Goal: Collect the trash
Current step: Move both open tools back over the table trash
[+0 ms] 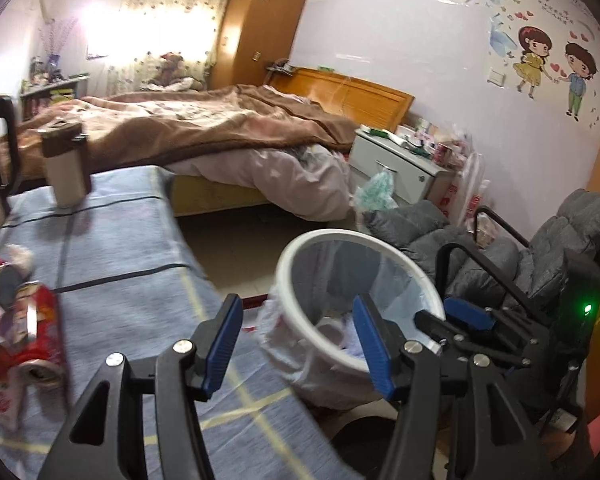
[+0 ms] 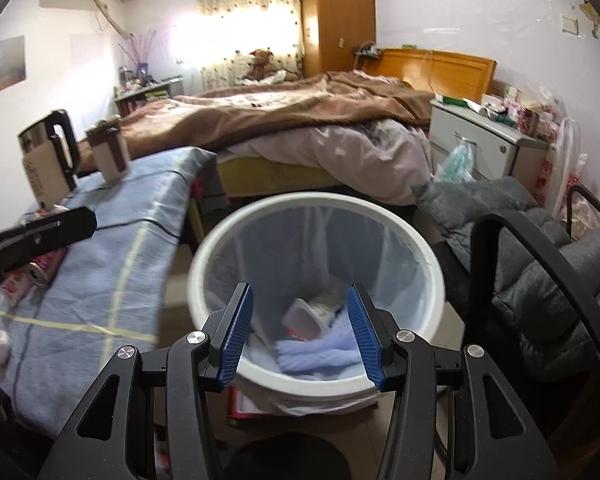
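Trash run, mid-cycle: both grippers empty beside white round plastic bin (image 2: 434, 264).

Left gripper (image 1: 296, 350) and right gripper (image 2: 300, 334): jaws spread, pinching nothing. Crushed red drink can (image 1: 36, 332) lying on blue-clothed surface (image 1: 140, 300), left of left jaws, nearer left hand; long axis near-to-far.

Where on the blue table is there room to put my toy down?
The striped blue tablecloth is bare in the middle, between the white-and-brown lidded cup at the far end and the crushed red drink can. The near corner beside the white round trash bin is free too. It is crowded around the can, with wrappers piled there.
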Motion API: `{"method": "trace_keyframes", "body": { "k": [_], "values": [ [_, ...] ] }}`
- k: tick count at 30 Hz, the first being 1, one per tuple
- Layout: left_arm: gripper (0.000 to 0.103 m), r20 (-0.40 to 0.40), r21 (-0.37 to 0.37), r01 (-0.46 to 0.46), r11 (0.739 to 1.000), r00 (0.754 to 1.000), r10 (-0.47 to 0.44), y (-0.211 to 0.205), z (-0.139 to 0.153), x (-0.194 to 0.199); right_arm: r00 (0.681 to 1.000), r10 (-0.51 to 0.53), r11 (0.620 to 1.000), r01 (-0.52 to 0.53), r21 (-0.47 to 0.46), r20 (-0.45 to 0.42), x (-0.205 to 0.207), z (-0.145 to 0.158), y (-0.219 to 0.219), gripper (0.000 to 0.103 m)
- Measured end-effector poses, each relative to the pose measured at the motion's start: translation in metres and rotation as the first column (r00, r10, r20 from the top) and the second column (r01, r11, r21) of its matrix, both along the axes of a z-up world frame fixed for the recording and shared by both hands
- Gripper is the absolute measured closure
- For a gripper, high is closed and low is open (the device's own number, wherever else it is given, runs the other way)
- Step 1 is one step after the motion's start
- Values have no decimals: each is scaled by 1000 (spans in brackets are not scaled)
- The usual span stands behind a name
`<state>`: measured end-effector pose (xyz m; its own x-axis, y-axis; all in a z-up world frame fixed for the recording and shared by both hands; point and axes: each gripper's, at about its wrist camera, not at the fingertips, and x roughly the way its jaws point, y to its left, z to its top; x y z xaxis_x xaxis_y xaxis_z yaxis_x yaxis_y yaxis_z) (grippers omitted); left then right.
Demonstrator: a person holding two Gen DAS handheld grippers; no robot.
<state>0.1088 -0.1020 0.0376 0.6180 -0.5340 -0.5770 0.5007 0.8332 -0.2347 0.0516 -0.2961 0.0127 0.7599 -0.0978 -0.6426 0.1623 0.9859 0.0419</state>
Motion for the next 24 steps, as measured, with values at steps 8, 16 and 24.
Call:
{"method": "trace_keyframes", "body": {
  "k": [8, 16, 24],
  "values": [
    [43, 38, -5, -95, 996, 995, 95, 56, 7, -25, 993, 97, 995, -99, 24, 61, -8, 13, 44, 53],
    [43, 67, 17, -213, 977, 975, 211, 111, 6, -49, 974, 213, 975, -218, 47, 80, -13, 11, 92, 53],
    [40, 77, 35, -314, 949, 947, 311, 166, -1, -76, 927, 364, 924, -372, 87, 88, -16, 1, 143, 53]
  ]
}}
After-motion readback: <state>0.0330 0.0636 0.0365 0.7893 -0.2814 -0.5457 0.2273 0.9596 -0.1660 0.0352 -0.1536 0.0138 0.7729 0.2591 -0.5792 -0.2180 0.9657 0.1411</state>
